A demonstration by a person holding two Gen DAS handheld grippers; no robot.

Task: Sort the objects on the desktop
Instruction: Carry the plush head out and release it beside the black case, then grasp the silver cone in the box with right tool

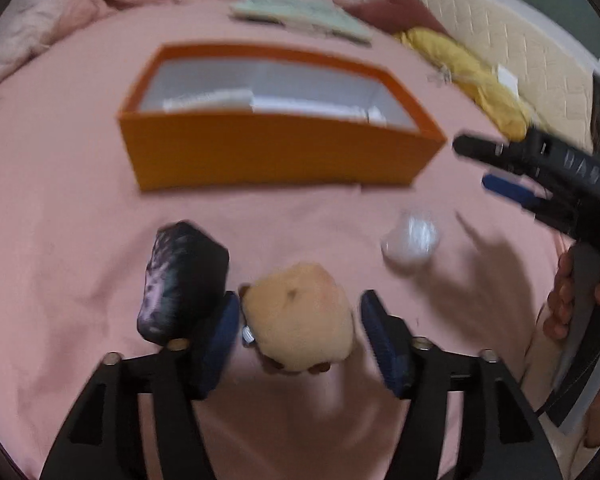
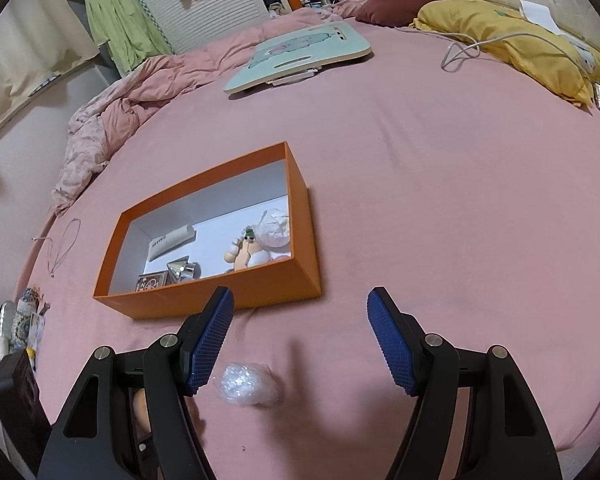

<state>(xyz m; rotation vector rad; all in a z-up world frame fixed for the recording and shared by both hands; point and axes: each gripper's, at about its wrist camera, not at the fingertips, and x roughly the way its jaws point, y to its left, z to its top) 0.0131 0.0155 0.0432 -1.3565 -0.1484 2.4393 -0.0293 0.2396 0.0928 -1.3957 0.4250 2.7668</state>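
Orange cardboard marks our landmark: the open box (image 2: 204, 240) on the pink bedsheet (image 2: 440, 220), and everything sorts into it. Inside it we already see a white tube (image 2: 172, 242), a small figure toy (image 2: 246, 252), a crumpled wrapper (image 2: 276, 228) and a few small packets at its near-left corner, so we judge the task well under way.

Three things remain outside, all on the near side of the box: a tan plush ball (image 1: 300, 316), a dark pouch (image 1: 184, 280) just left of it, and a clear plastic wad (image 2: 248, 388) further right.

Our left gripper (image 1: 300, 332) has its jaws spread wide on either side of the plush ball; the left pad looks close to it, the right pad stands apart, so nothing is clamped yet. Our right gripper (image 2: 300, 344) hangs with jaws wide apart and empty, the plastic wad just below its left finger.

For room, the sheet right of the box is bare and broad. The box's near wall stands upright between us and its floor, so we expect any carried thing must clear that rim. The pouch crowds the left finger.
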